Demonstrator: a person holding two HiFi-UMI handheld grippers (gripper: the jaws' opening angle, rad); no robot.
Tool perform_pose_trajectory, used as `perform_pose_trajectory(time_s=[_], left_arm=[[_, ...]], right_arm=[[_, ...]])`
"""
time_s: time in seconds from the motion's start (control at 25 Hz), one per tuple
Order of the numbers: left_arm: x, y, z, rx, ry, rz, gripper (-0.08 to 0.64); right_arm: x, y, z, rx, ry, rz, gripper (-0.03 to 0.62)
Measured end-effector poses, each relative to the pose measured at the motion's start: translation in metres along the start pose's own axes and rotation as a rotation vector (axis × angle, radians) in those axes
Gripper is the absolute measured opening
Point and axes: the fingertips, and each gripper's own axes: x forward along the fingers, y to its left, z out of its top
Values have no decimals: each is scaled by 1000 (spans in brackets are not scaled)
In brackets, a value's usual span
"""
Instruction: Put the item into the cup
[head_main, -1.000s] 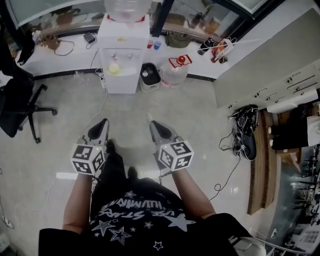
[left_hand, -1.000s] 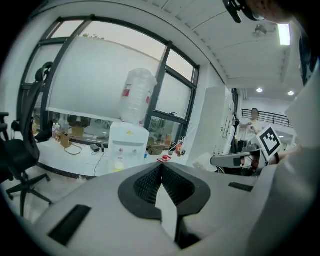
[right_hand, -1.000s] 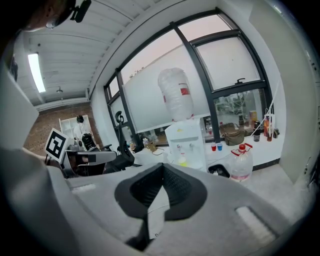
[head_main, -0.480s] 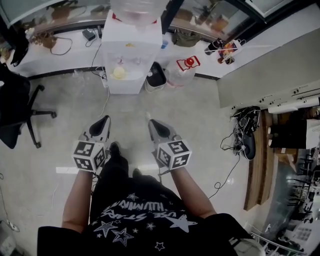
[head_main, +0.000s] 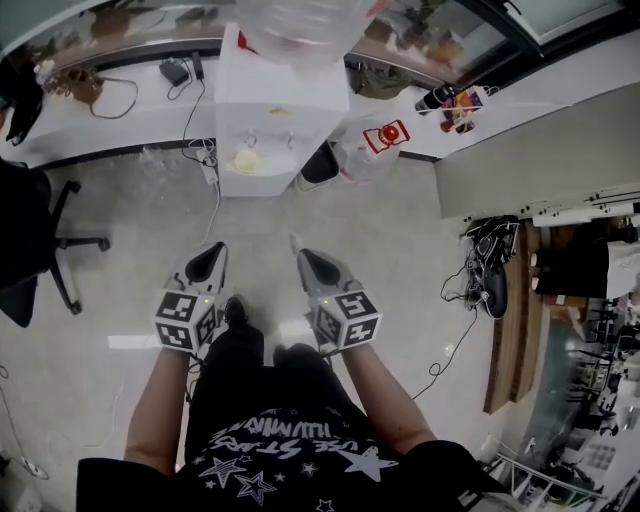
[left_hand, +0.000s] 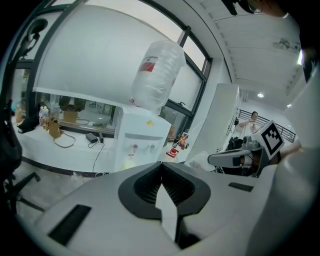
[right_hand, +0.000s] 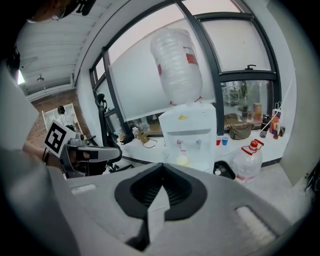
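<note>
No cup or item is between the jaws. My left gripper (head_main: 214, 252) and right gripper (head_main: 300, 251) are held side by side at waist height over the grey floor, both shut and empty. They point at a white water dispenser (head_main: 275, 125) with a clear bottle (head_main: 300, 22) on top. A yellow object (head_main: 245, 160) sits in the dispenser's tray. In the right gripper view a red cup (right_hand: 218, 142) and a blue cup (right_hand: 225, 141) stand on the white counter behind the dispenser. The head view hides these cups.
A black bin (head_main: 322, 165) and a clear water jug with a red cap (head_main: 375, 148) stand right of the dispenser. A black office chair (head_main: 30, 250) is at the left. Cables and dark gear (head_main: 488, 262) lie on the floor at the right, beside a grey wall.
The dispenser has drawn closer and lower in the head view as the person steps forward. Both grippers keep the same shut pose in front of the body.
</note>
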Motion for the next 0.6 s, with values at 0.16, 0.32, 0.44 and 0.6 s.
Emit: perform_pose_trajectory(time_s=[0.16,0.32,0.44,0.6], left_arm=[[13,26,-7,2,21,-8,8],[22,44,-20,-27,26,9,8],[28,58,-32,-46,31,27,8],[37,79,-43,-82,30,65,8]], right_arm=[[28,-1,1,-8,4,-16,0],[46,-6,-4,-20,7,-7,0],[63,-12,-15,-10,21,-3,0],[94,-24,-26,-3,46,5,-1]])
